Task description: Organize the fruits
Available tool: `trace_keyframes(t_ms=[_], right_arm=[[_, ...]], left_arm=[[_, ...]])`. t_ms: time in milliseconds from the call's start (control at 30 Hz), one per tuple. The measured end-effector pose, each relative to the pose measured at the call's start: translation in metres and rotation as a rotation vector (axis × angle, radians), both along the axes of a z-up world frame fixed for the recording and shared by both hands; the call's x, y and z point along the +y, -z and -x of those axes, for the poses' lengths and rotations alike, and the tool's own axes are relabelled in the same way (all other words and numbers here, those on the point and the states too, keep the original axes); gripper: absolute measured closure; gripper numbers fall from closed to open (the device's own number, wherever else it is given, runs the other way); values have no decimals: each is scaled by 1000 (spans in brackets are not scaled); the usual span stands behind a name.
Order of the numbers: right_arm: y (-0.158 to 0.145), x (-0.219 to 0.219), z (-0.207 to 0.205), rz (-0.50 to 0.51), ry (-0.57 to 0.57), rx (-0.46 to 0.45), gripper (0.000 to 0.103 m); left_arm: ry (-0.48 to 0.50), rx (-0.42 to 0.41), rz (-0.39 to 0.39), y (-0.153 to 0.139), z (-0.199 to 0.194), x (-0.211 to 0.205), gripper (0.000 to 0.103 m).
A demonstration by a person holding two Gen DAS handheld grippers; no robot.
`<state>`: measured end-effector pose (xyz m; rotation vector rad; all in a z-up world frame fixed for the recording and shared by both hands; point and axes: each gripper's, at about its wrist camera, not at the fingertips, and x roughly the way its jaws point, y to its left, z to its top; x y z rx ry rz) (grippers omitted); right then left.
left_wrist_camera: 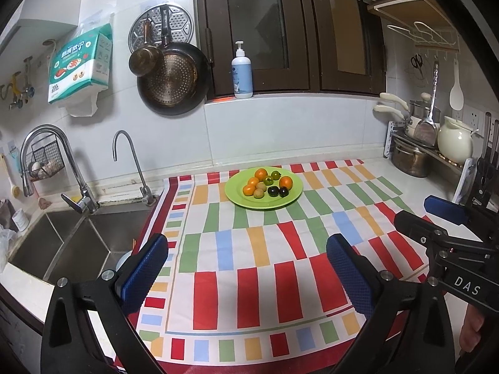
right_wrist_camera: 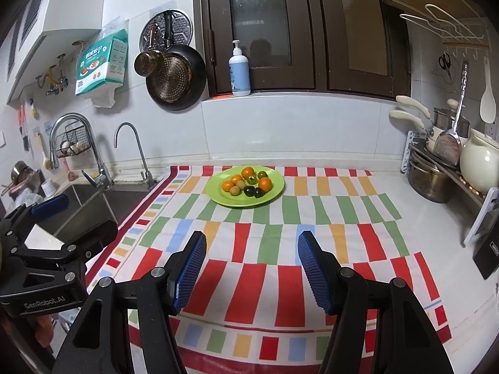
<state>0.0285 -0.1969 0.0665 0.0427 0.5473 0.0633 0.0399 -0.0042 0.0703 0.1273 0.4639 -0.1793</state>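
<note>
A green plate [left_wrist_camera: 293, 198] [right_wrist_camera: 215, 198] sits on the far part of a striped cloth [left_wrist_camera: 259, 249] [right_wrist_camera: 274, 243]. It holds several small fruits: orange ones [left_wrist_camera: 286, 182] [right_wrist_camera: 265, 183], green ones [left_wrist_camera: 275, 175] [right_wrist_camera: 262, 174], tan ones [left_wrist_camera: 258, 193] [right_wrist_camera: 234, 190] and dark ones [left_wrist_camera: 273, 190] [right_wrist_camera: 249, 190]. My left gripper [left_wrist_camera: 248, 254] is open and empty, low over the cloth's near part. My right gripper [right_wrist_camera: 252, 251] is open and empty, also short of the plate. Each gripper shows at the edge of the other's view [left_wrist_camera: 446, 208] [right_wrist_camera: 50, 204].
A steel sink [left_wrist_camera: 78, 243] [right_wrist_camera: 93, 199] with two taps lies left of the cloth. Pots, a cream jug [left_wrist_camera: 455, 143] [right_wrist_camera: 480, 162] and a knife block stand at the right. Pans hang on the back wall; a pump bottle [left_wrist_camera: 242, 73] [right_wrist_camera: 239, 71] stands on the sill.
</note>
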Motion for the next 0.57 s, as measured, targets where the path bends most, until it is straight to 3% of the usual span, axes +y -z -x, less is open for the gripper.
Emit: trace_keyframes(t_ms=[567], right_arm=[[0, 3, 3, -2, -4, 2, 41]], left_arm=[[-21, -16, 3, -4, 1, 2, 0]])
